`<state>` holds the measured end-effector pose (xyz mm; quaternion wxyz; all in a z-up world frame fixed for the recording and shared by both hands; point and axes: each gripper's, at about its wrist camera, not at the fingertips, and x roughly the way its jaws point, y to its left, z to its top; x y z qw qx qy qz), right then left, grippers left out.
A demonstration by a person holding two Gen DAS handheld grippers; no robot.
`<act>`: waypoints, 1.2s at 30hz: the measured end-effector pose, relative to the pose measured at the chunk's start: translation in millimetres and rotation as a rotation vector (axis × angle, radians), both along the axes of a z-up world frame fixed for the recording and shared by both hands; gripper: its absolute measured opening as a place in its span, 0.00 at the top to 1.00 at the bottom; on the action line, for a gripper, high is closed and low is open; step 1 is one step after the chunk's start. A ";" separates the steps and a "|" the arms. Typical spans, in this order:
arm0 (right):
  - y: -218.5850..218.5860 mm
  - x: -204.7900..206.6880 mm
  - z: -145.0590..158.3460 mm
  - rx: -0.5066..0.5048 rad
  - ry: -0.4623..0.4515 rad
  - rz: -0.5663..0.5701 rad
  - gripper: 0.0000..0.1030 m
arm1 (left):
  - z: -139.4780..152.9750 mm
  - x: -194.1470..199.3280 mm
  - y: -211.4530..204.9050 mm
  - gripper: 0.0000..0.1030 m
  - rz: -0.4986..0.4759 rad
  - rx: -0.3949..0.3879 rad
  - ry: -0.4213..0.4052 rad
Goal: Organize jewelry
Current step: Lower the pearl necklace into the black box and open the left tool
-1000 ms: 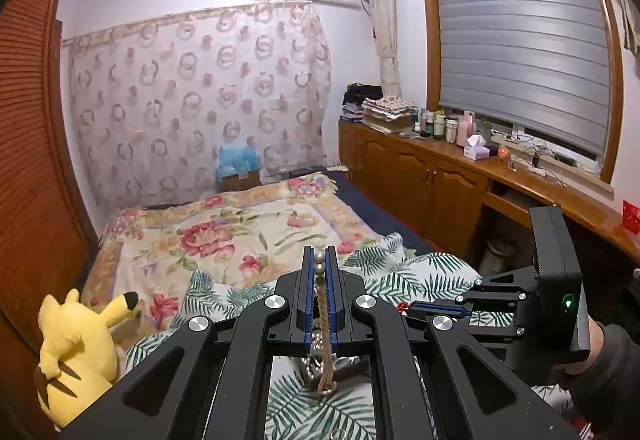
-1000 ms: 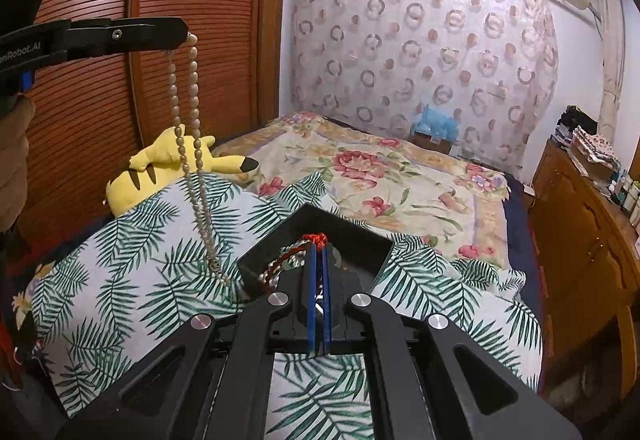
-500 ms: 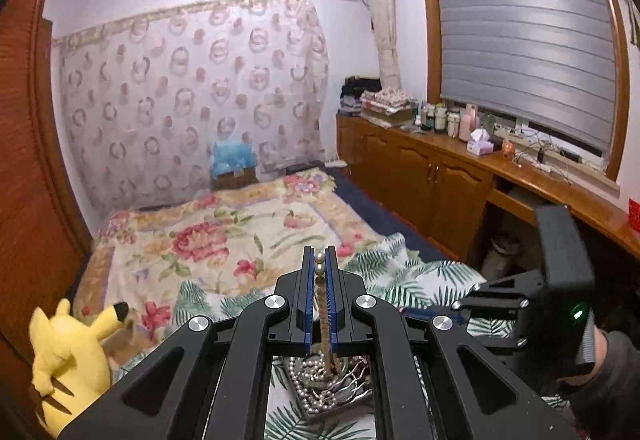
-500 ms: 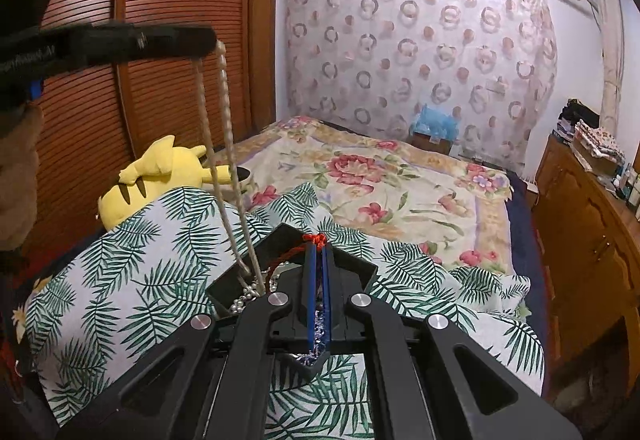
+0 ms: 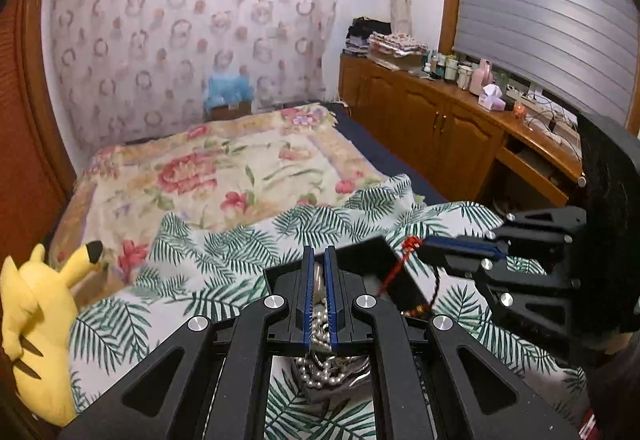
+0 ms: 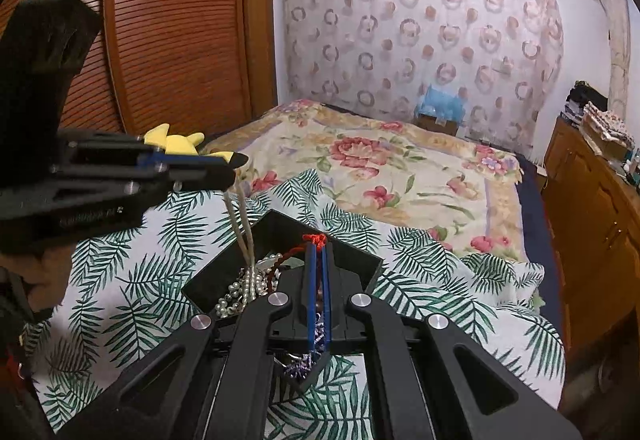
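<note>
Right wrist view: left gripper (image 6: 224,176) fingers clamp a pearl necklace (image 6: 240,224) trailing into the black box (image 6: 280,228), right gripper (image 6: 316,252) fingers pinch a red cord (image 6: 314,239); strands might tangle on release.

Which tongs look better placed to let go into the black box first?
Left: its pearl necklace already pools inside the black box; the right tongs' red cord bracelet drapes over the rim.

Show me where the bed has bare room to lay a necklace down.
Free: the palm-print sheet left of the black box, and the floral blanket beyond it. Crowded: the box itself, heaped with pearl strands, both grippers above it. The yellow plush takes the left edge.
</note>
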<state>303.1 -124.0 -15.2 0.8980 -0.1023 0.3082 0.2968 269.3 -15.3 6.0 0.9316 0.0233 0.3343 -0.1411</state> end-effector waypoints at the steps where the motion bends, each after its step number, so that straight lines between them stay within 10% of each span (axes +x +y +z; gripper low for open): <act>1: 2.4 3.0 -2.3 -0.001 0.006 0.002 0.97 | -2.8 -0.3 0.5 0.96 0.001 -0.001 0.007; 7: 15.3 20.5 -14.8 -0.011 0.039 0.009 0.97 | -24.6 -12.5 12.8 0.95 0.024 -0.018 0.052; 25: 13.1 17.1 -28.0 -0.017 0.048 -0.017 0.90 | -69.7 -67.8 27.7 0.35 0.065 0.021 0.121; 36: -9.0 -44.4 -28.2 -0.014 0.020 -0.026 0.87 | -83.0 -88.2 26.8 0.21 0.055 0.024 0.147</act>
